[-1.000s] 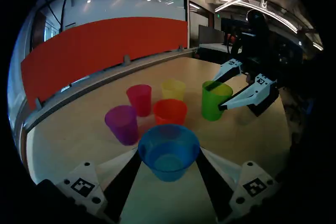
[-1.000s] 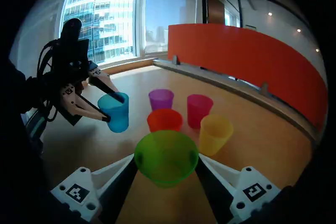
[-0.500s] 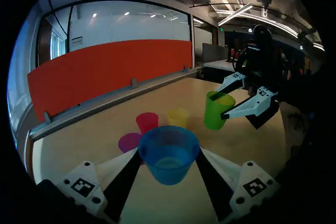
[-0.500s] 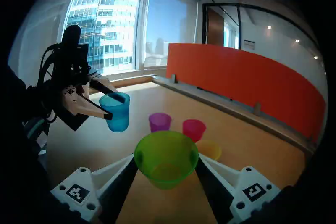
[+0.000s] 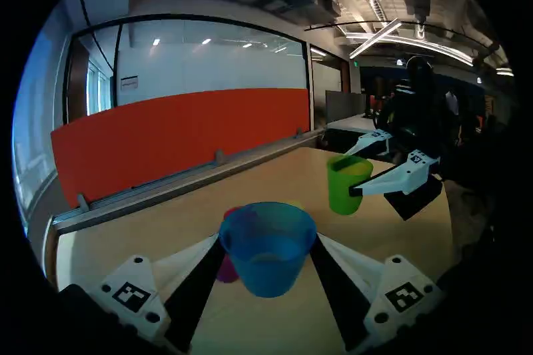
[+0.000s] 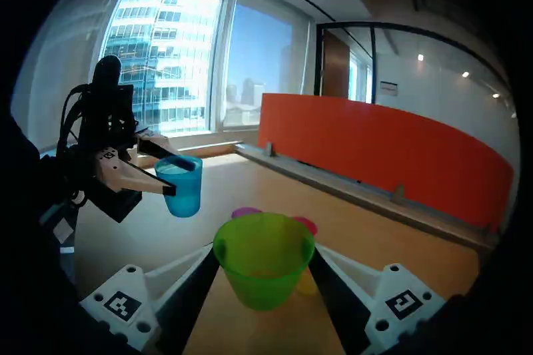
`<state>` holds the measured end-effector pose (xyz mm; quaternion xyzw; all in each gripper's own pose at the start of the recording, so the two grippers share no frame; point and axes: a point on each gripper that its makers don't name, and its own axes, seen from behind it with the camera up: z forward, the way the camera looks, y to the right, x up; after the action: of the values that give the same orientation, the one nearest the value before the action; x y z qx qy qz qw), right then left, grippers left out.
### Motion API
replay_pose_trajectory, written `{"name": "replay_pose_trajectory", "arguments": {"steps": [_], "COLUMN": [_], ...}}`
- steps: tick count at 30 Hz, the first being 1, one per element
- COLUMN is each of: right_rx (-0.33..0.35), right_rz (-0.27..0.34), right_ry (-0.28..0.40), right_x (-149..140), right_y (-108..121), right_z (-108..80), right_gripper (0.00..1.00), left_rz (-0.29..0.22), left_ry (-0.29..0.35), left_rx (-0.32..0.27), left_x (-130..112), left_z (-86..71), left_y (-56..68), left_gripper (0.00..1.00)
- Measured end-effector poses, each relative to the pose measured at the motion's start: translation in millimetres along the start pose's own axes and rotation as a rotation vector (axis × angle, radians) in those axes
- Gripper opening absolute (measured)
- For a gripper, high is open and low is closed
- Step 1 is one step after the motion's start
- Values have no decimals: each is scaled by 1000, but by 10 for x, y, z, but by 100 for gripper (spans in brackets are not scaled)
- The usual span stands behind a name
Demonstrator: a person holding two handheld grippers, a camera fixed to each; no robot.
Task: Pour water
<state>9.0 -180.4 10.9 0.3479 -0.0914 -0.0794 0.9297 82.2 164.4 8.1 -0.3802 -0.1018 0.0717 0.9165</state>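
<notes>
Here the left gripper [image 5: 266, 242] clamps the blue cup [image 5: 268, 262], the right gripper [image 6: 264, 250] clamps the green cup [image 6: 264, 275], both upright, likely to avoid spilling.

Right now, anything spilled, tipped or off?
Nothing stands out. The blue cup is upright in the left gripper, and the green cup is upright in the right gripper. Both are held above the table. I see no spill on the wood.
</notes>
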Motion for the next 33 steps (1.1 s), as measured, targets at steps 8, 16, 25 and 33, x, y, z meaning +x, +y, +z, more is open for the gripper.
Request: {"name": "replay_pose_trajectory", "arguments": {"steps": [8, 16, 25, 33], "right_rx": [-6, -6, -12, -4], "right_rz": [9, 8, 11, 7], "right_ry": [41, 75, 93, 98], "right_x": [125, 236, 287, 295], "right_y": [-3, 0, 23, 6], "right_z": [18, 28, 31, 35], "right_gripper": [92, 92, 92, 92], "left_rz": [-17, -25, -38, -26], "left_ry": [64, 104, 154, 180], "left_rx": [15, 24, 29, 38], "left_x": [178, 294, 424, 524], "left_z": [-52, -58, -53, -62], "left_y": [-37, -49, -53, -81], "left_gripper": [86, 86, 86, 86]}}
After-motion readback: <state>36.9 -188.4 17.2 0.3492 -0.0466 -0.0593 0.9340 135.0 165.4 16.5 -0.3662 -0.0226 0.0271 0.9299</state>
